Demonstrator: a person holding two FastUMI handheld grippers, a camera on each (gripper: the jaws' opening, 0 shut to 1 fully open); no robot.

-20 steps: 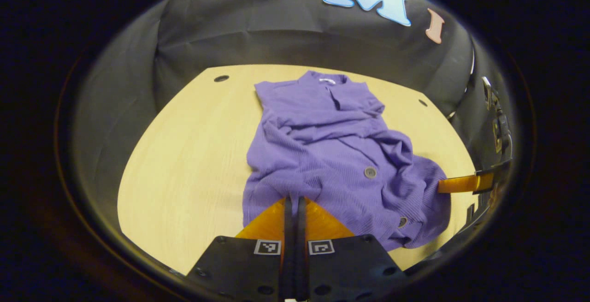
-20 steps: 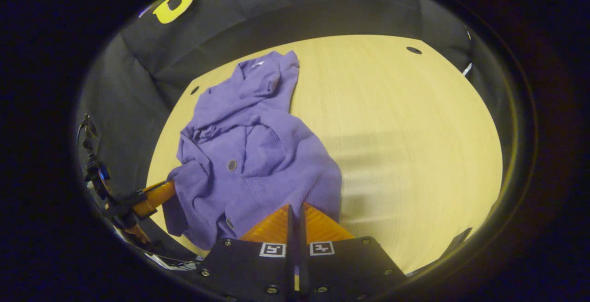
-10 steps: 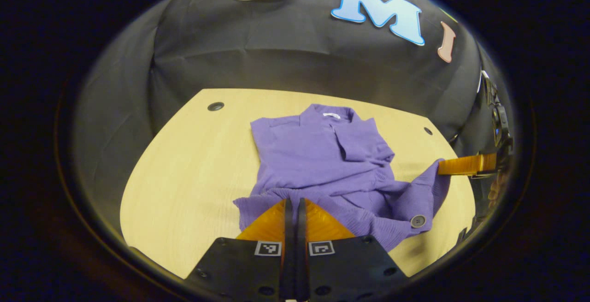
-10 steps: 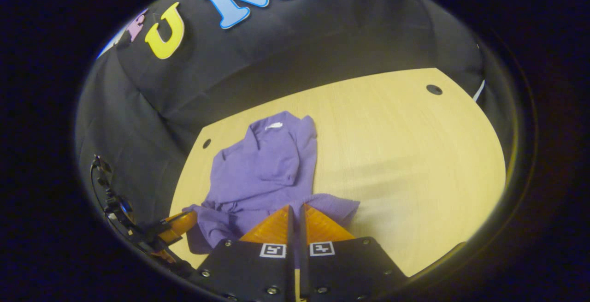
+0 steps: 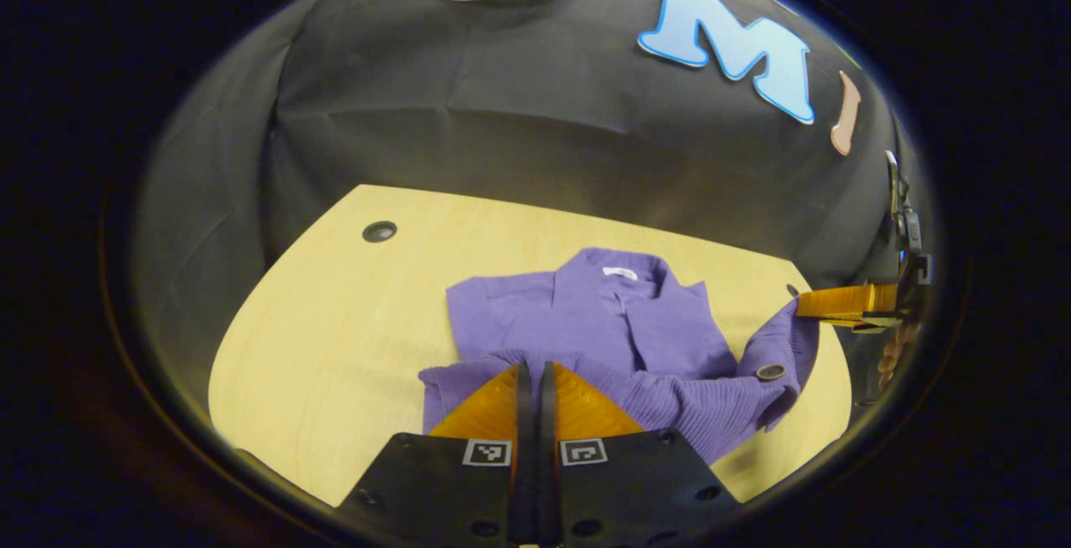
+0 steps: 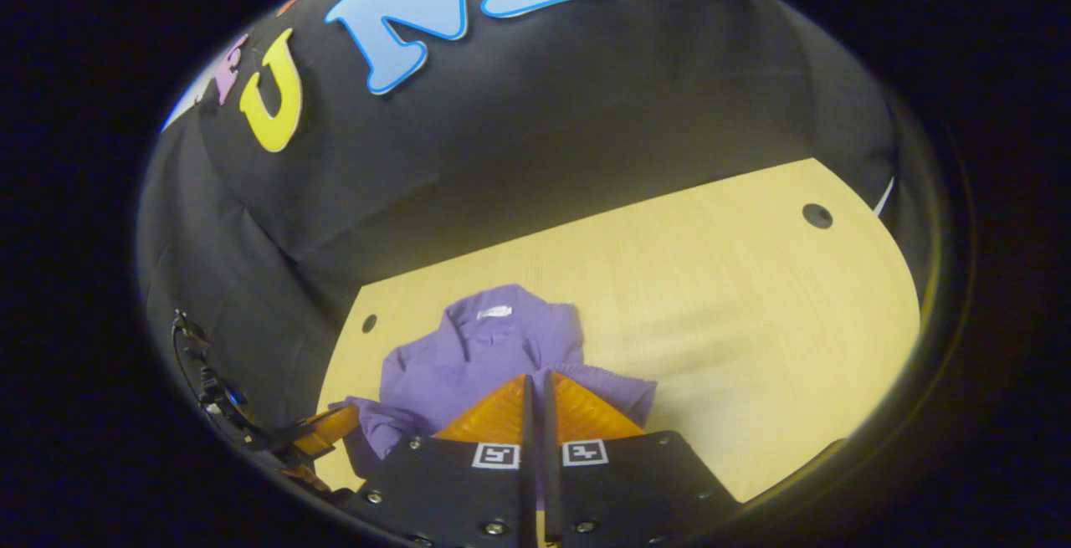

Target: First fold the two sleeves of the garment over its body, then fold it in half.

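Observation:
A purple buttoned cardigan (image 5: 586, 326) lies on the light wooden table (image 5: 335, 347), collar toward the booth wall, sleeves folded in over its body. Its hem is lifted and carried over the lower body toward the collar. My left gripper (image 5: 529, 374) is shut on the hem's left corner. In the left gripper view the right gripper (image 5: 841, 304) holds the hem's other corner at the far right, a dark button (image 5: 770, 372) hanging below it. In the right gripper view my right gripper (image 6: 535, 382) is shut on the cardigan (image 6: 485, 347); the left gripper (image 6: 322, 435) shows at lower left.
The black cloth wall stands close behind the table. Round holes sit in the tabletop at the far left (image 5: 379, 232) and far right (image 6: 817, 216). Bare wood stretches to the right of the garment in the right gripper view (image 6: 753, 322).
Both grippers have lifted the cardigan's hem and carried it forward toward the collar, doubling the lower half over the upper. The views have tilted up, showing more wall.

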